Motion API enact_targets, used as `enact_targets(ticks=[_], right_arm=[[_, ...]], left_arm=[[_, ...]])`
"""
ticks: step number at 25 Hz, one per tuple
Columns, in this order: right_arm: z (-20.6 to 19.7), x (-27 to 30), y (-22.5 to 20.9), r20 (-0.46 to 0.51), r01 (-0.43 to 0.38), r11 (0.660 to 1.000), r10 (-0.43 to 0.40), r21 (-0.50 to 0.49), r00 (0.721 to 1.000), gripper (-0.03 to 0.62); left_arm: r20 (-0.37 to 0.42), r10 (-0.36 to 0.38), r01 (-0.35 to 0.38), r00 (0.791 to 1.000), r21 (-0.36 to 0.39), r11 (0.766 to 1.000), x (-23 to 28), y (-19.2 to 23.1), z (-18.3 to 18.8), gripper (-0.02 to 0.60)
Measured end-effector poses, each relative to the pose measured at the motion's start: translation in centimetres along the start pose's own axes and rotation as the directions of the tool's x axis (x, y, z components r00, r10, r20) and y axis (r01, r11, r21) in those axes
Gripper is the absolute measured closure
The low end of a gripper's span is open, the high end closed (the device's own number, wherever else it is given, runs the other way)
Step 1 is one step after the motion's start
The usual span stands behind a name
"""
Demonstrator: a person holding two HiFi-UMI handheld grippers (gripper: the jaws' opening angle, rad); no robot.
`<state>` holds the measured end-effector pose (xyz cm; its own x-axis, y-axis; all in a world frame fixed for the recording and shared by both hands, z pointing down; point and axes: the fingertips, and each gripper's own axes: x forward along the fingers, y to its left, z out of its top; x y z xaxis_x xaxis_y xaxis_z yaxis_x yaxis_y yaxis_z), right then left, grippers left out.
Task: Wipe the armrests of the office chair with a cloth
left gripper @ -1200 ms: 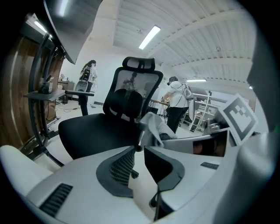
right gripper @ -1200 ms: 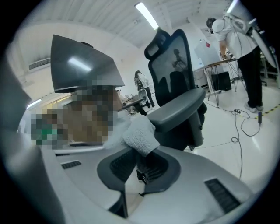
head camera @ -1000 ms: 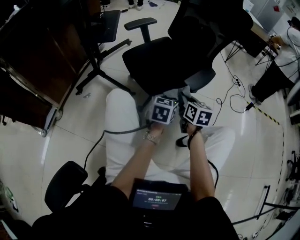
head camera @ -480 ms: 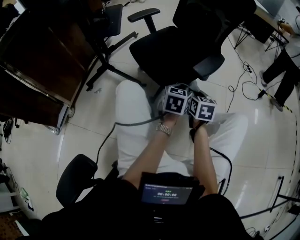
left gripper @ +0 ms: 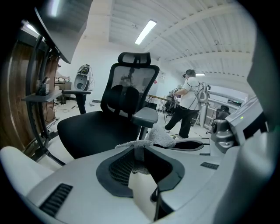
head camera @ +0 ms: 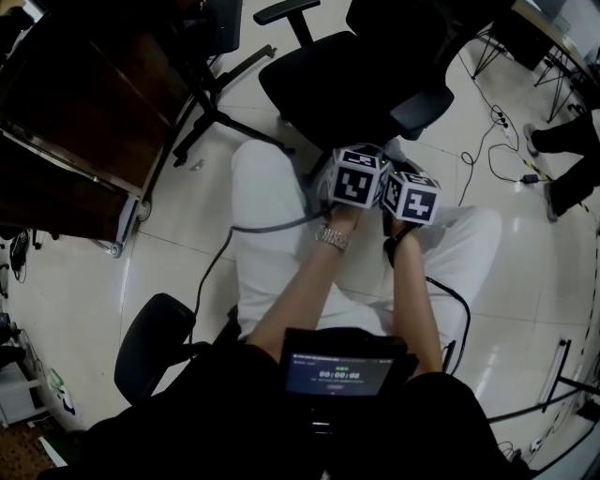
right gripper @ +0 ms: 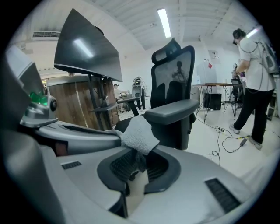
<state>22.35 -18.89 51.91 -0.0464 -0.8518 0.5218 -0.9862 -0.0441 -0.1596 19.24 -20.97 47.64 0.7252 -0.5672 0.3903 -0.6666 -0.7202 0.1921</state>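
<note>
The black office chair (head camera: pixel 337 84) stands just ahead of my knees, one armrest (head camera: pixel 422 98) at its right, the other (head camera: pixel 286 11) at the far left. My left gripper (head camera: pixel 354 176) and right gripper (head camera: pixel 411 195) are held side by side over my lap. A grey terry cloth (left gripper: pixel 159 136) stretches between them. The left gripper (left gripper: pixel 139 149) is shut on one end of it. The right gripper (right gripper: pixel 136 158) pinches the other end of the cloth (right gripper: pixel 138 133). An armrest (right gripper: pixel 173 109) lies a short way beyond the right jaws, and an armrest (left gripper: pixel 145 117) shows ahead of the left ones.
A dark wooden desk (head camera: pixel 66 122) fills the left. A second chair's star base (head camera: pixel 216 94) stands beside it. Cables (head camera: pixel 497 141) run over the floor at right, near a standing person (right gripper: pixel 256 87). Another black chair part (head camera: pixel 155 347) sits by my left hip.
Both grippers have stayed together with the cloth between them. My view has shifted so the chair sits higher and nearer the frame's top; the person at right has stepped away.
</note>
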Motion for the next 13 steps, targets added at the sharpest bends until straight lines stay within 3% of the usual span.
enact_targets(ticks=[13], right_arm=[[0.41, 0.01, 0.19, 0.014, -0.011, 1.0, 0.011, 0.003, 1.0, 0.557]], left_arm=[[0.022, -0.009, 0.009, 1.0, -0.008, 1.0, 0.11, 0.1, 0.57, 0.509]])
